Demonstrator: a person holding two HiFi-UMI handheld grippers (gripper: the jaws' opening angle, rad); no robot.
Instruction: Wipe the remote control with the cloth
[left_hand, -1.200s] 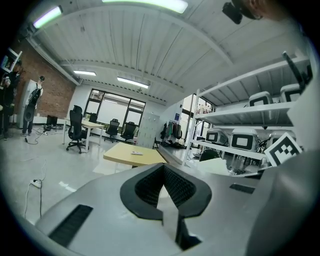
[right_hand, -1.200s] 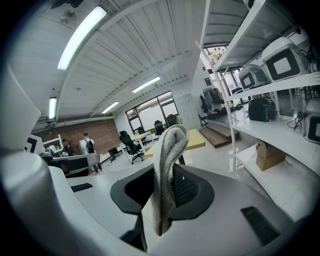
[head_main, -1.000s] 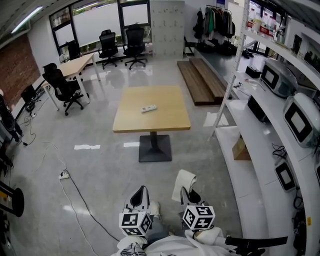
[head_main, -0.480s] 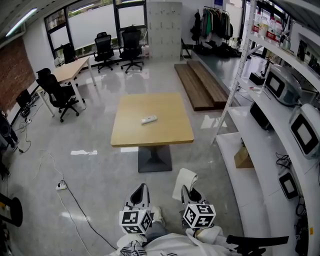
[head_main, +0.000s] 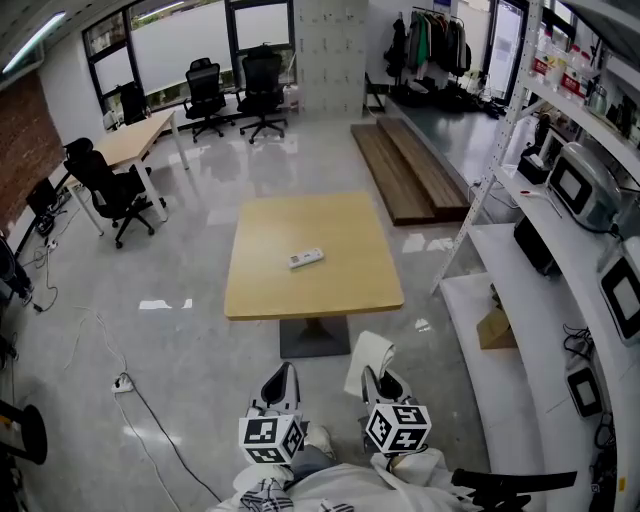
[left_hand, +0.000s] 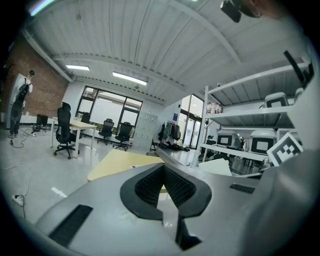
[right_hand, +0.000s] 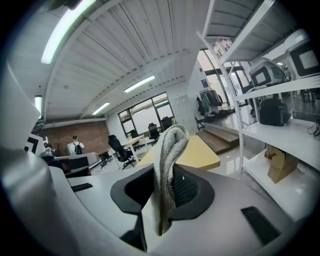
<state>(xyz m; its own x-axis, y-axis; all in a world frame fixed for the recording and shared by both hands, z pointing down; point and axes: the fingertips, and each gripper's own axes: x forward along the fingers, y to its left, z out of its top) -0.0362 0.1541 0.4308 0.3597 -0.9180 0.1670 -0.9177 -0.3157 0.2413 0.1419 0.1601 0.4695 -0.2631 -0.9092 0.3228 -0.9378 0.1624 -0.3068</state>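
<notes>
Fingers | left gripper (left_hand: 163, 172): closed, empty | right gripper (right_hand: 166, 186): clamped on cloth (right_hand: 170, 150)

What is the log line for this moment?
left hand-held gripper: shut, empty | right hand-held gripper: shut on cloth | remote control: on table, untouched

Left gripper (head_main: 283, 376) sits just left of right gripper (head_main: 369, 381), side by side. Cloth (head_main: 371, 360) is pinched between the right jaws and sticks out past the tips. Table (head_main: 300, 225) is ahead of both jaw pairs, well apart. Remote control (head_main: 306, 259) lies on it, mid-top. Shelving (head_main: 500, 390) runs along the right of the right jaws. Desk (head_main: 135, 140) and office chairs (head_main: 205, 85) are far ahead-left.
</notes>
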